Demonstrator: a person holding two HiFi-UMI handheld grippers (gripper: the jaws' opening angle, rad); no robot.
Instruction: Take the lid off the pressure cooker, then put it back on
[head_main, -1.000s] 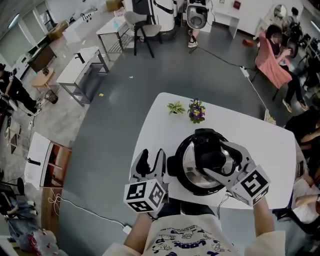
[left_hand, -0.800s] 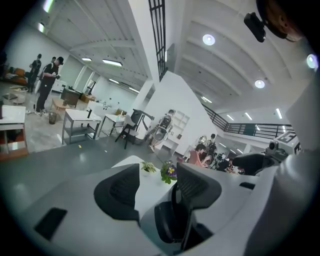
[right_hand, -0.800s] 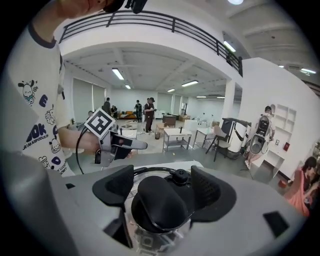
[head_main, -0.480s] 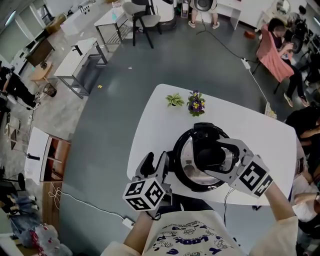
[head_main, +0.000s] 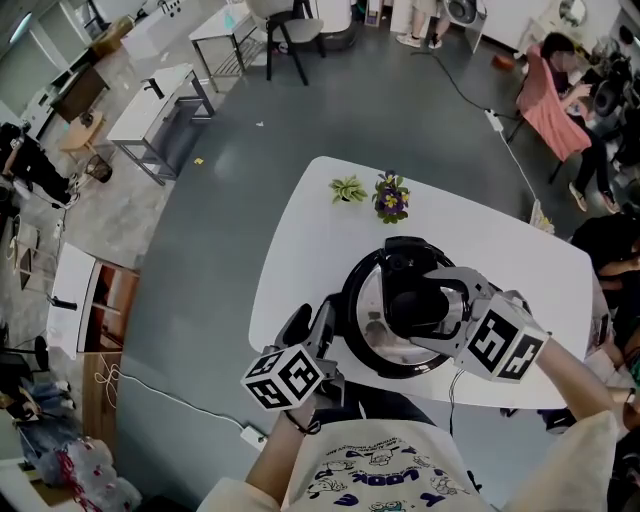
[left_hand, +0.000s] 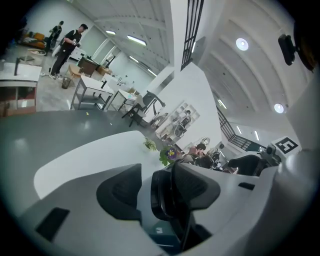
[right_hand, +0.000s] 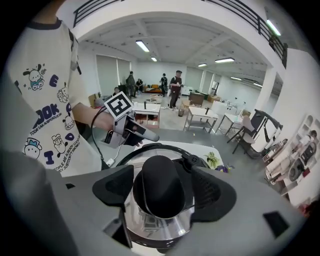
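Straddling the knob (right_hand: 159, 175) unclamped, the right hand-held gripper (right_hand: 163, 190) is readying a lift; the left hand-held gripper (left_hand: 157, 190) is bracing, its jaws just closing round the handle (left_hand: 162, 202), not yet gripping.

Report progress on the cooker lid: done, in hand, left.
Done: nothing; the lid sits on the pressure cooker. In hand: the right gripper straddles the knob with open jaws; the left gripper, jaws just closing, flanks the side handle without clamping. Left: grip, lift the lid off, put it back.
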